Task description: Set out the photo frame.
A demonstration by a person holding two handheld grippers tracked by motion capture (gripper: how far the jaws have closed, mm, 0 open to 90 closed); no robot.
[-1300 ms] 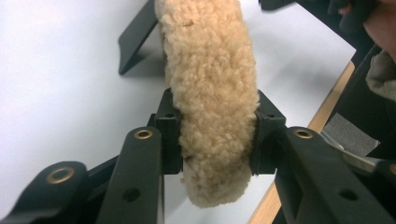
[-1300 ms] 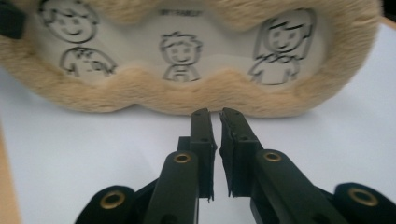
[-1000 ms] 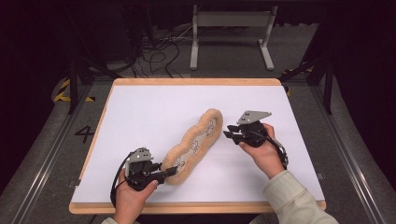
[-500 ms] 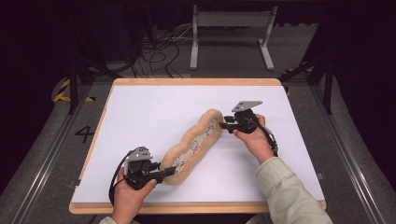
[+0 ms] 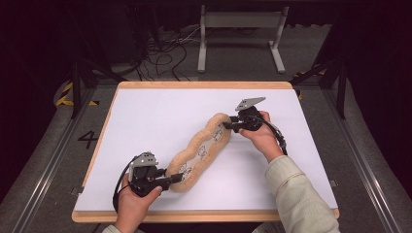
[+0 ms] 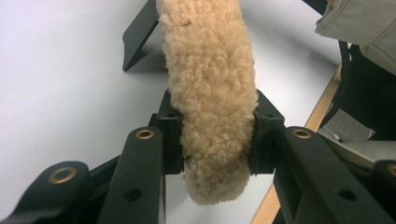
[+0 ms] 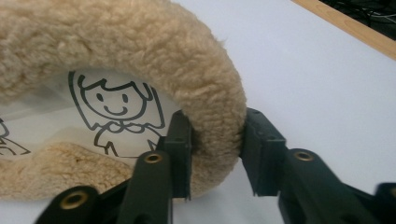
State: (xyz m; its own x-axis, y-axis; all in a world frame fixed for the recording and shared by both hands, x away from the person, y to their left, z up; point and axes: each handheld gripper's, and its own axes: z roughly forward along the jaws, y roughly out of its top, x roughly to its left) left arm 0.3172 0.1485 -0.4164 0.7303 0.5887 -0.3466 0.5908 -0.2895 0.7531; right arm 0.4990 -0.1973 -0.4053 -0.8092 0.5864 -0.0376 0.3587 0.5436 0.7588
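Tan fleece-rimmed mat, wavy-edged, cartoon-printed white centre, lying diagonally near-left to far-right, left gripper clamped on near end, right gripper closed on far rim.

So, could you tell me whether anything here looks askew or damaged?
Nothing looks damaged. The fleecy mat lies diagonally on the white table, gripped at either end by the left gripper and right gripper.
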